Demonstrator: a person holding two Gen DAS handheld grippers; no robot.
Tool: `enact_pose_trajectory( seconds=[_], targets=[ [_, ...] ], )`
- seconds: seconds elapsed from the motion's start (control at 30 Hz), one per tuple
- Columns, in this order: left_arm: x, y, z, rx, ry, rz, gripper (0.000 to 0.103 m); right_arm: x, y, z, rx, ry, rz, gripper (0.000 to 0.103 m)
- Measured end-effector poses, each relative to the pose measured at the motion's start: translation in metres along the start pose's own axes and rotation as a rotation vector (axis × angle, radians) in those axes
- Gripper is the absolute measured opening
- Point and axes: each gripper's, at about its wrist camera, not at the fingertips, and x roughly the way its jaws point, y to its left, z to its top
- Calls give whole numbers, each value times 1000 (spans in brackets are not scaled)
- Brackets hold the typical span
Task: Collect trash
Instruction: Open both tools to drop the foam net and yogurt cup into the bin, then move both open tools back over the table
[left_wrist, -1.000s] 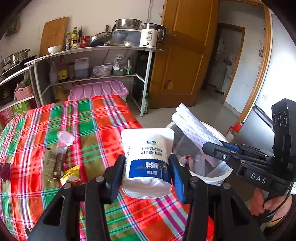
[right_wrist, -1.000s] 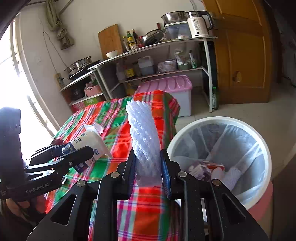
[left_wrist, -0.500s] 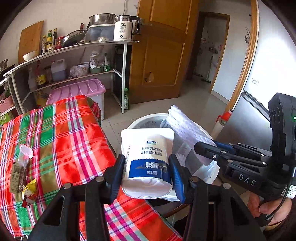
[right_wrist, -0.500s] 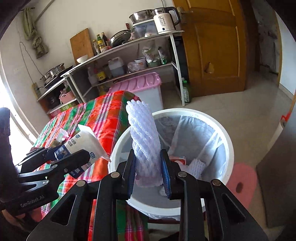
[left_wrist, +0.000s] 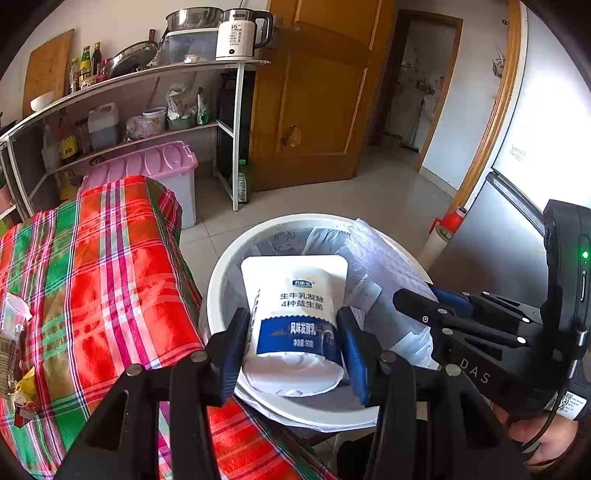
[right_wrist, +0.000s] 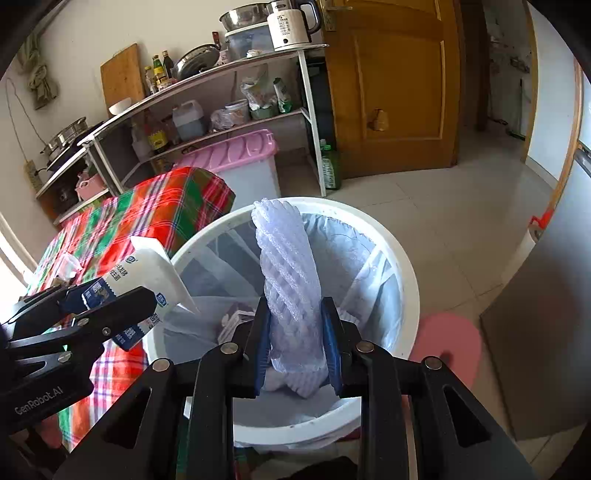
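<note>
Showing blue-banded white yogurt pouch (left_wrist: 295, 317)

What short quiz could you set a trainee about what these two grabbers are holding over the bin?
1. True or false: the left gripper is clamped on a white and blue yogurt pouch.
2. What does the right gripper hold? A) a glass bottle B) a white foam net sleeve C) a spoon
3. Fill in: both items hang over the white ____, which has a plastic liner.

Key
1. True; its pads press on both sides of the pouch.
2. B, the foam net sleeve stands upright between the pads.
3. Trash bin; some trash already lies at its bottom, and wrappers remain on the plaid tablecloth.
</note>
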Motion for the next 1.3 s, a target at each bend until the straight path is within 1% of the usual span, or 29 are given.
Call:
enact_pose_trajectory(
  seconds=[0.13, 0.2, 0.23, 0.27, 0.33, 0.47, 0.6, 0.7, 0.77, 1.0, 1.13, 1.2, 1.3],
  targets=[
    [8, -2, -2, 2, 8, -4, 50, 8, -2, 0, -2, 10, -26, 28],
    [12, -2, -3, 0, 20, 1, 53, 12, -3, 1, -7, 15, -44, 30],
    [12, -3, -3, 3, 20, 2, 59, 12, -5, 1, -8, 16, -50, 34],
    [13, -3, -4, 3, 18, 2, 62, 12, -4, 1, -8, 14, -52, 43],
    [12, -2, -4, -5, 15, -11, 62, 11, -3, 0, -11, 9, -49, 53],
    [7, -1, -5, 0, 0, 11, 65, 9, -1, -1, -12, 3, -45, 53],
    [-6, 3, -7, -7, -27, 14, 67, 2, 2, -1, -8, -8, -40, 53],
    [-18, 8, -10, 1, -51, 35, 68, -3, 10, -1, -12, -18, -26, 53],
    [-25, 14, -12, -14, -58, 36, 68, -7, 16, -1, -14, -26, -12, 53],
    [-55, 47, -23, -71, -100, 66, 68, -20, 48, 1, -54, -55, 40, 53],
    [-71, 68, -31, -92, -123, 128, 68, -24, 69, 0, -80, -58, 69, 53],
    [-79, 79, -35, -117, -128, 132, 68, -23, 80, -1, -89, -53, 87, 53],
    [-92, 98, -42, -149, -144, 172, 68, -22, 95, -2, -100, -44, 121, 53]
  ],
)
